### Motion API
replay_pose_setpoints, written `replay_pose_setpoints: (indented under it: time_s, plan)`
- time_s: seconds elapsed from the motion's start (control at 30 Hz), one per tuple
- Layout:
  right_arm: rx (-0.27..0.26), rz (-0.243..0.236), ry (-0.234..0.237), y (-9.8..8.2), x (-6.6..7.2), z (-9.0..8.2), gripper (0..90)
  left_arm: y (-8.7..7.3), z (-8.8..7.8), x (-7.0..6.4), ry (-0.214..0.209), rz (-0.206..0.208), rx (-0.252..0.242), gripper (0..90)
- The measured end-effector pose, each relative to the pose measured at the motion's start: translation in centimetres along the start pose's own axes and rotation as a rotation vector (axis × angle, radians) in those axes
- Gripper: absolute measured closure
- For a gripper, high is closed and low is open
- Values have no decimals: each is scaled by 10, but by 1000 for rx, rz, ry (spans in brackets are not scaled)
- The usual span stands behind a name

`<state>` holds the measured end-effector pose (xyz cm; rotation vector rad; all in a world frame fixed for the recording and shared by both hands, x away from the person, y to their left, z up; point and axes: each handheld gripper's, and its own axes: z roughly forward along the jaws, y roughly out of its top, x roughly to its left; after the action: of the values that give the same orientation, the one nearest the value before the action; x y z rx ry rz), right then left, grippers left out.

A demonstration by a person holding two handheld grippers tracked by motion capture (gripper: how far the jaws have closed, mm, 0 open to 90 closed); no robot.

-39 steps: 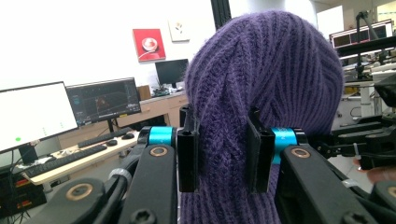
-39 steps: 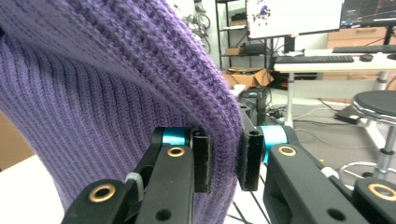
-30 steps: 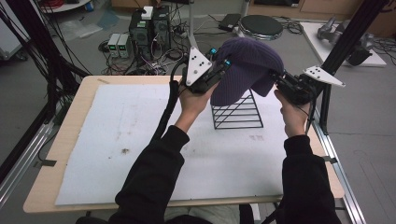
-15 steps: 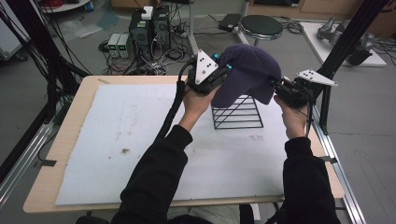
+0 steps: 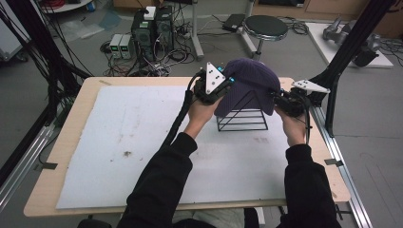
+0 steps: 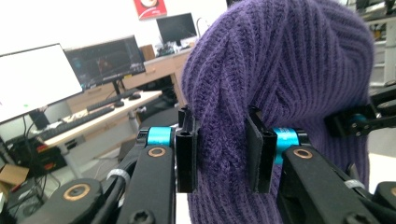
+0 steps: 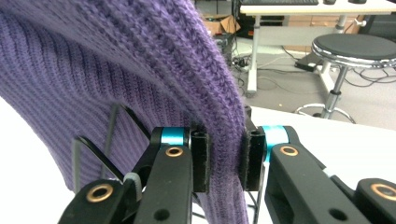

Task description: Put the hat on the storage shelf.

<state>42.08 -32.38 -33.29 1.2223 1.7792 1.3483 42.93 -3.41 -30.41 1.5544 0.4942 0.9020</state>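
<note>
Purple knit beanie [image 5: 249, 85] sits draped over the top of the black wire rack [image 5: 242, 116], near the table's [image 5: 66, 142] far right, on the white mat [image 5: 138, 142]. Left gripper [image 5: 216, 88] is clamped on the hat's left edge; in the left gripper view the fabric bunches between its pads [image 6: 187, 154]. Right gripper [image 5: 285, 100] is pinched on the right edge, knit squeezed thin between its pads [image 7: 201, 158]. Rack wires show just behind the fabric in the right gripper view.
</note>
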Motion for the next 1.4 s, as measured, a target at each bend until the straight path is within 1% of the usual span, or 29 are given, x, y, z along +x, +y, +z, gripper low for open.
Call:
replay_pose_setpoints:
  time_s: [0.1,0.17,0.27,0.5,0.57,0.67,0.73,0.8,0.87,1.0,1.13,1.23,1.4]
  plan:
    - [17,2,-4,-5,-1,5,784,-4,2,0,-1,4,18,696]
    - [32,11,-9,-7,-1,8,784,-8,3,-2,-3,2,26,696]
    - [50,0,-26,-11,-1,12,782,-13,3,-4,-3,-9,29,696]
    - [94,1,-69,-20,-3,19,772,-27,8,-9,-20,-11,74,691]
    - [105,11,-84,-24,-4,21,764,-30,9,-11,-27,-3,87,690]
    - [117,34,-92,-30,-7,24,763,-34,12,-15,-31,-9,91,689]
    - [130,42,-90,-33,-9,26,762,-35,12,-15,-35,-4,96,689]
    - [136,39,-94,-34,-9,26,762,-36,13,-16,-36,-3,98,687]
    - [142,37,-100,-34,-9,26,762,-37,13,-16,-34,-10,99,683]
    - [152,44,-107,-35,-9,27,758,-37,13,-17,-39,-13,102,679]
    - [168,65,-109,-37,-10,29,755,-38,14,-18,-49,-6,114,675]
    - [173,84,-111,-38,-11,29,748,-39,14,-19,-48,-9,111,669]
    - [172,81,-123,-38,-11,29,721,-39,14,-18,-50,-20,110,649]
